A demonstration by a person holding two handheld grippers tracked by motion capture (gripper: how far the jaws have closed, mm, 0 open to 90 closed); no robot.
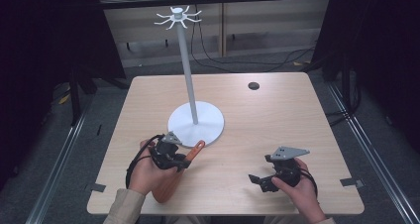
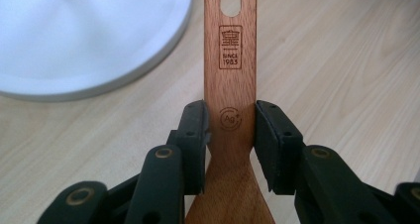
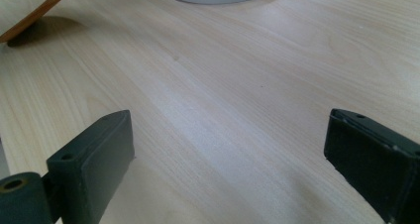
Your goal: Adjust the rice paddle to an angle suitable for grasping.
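On a pale wooden table point(image 1: 277, 115) among dark curtains point(image 1: 44, 30), the left gripper point(image 2: 230, 130) clamps a wooden spatula point(image 2: 231, 75); the right gripper point(image 3: 228, 149) gapes wide, empty.

White stand point(image 1: 195, 122), reddish-brown wooden spatula point(image 2: 231, 75), pale woodgrain table point(image 1: 277, 130), poss. black grommet point(image 1: 253, 85)

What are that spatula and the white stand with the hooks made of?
The spatula looks like reddish-brown wood with a smooth finish: its grain shows, and marks are burnt into the handle. The stand looks like white-painted metal or plastic with a matt sheen on its round base; which one, I cannot tell.
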